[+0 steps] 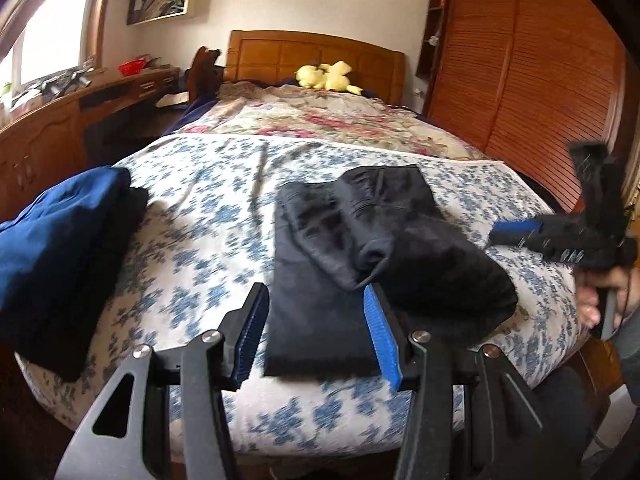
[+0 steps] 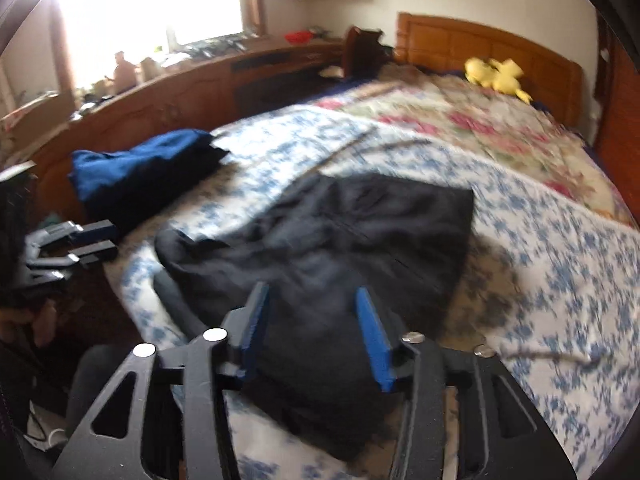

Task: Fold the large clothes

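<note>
A dark grey pair of trousers (image 1: 320, 280) lies partly folded on the blue-flowered bedsheet (image 1: 192, 216), its upper part crumpled over to the right. It also shows in the right wrist view (image 2: 344, 248). My left gripper (image 1: 316, 304) is open and empty, hovering over the near end of the garment. My right gripper (image 2: 310, 308) is open and empty above the garment's near edge. The right gripper shows at the right in the left wrist view (image 1: 520, 236). The left gripper shows at the left in the right wrist view (image 2: 92, 240).
A folded blue and black pile (image 1: 60, 248) sits at the bed's left edge, seen too in the right wrist view (image 2: 144, 172). A yellow plush toy (image 1: 328, 76) lies by the wooden headboard (image 1: 312, 52). A wardrobe (image 1: 520, 72) stands on the right, a desk (image 1: 80, 108) on the left.
</note>
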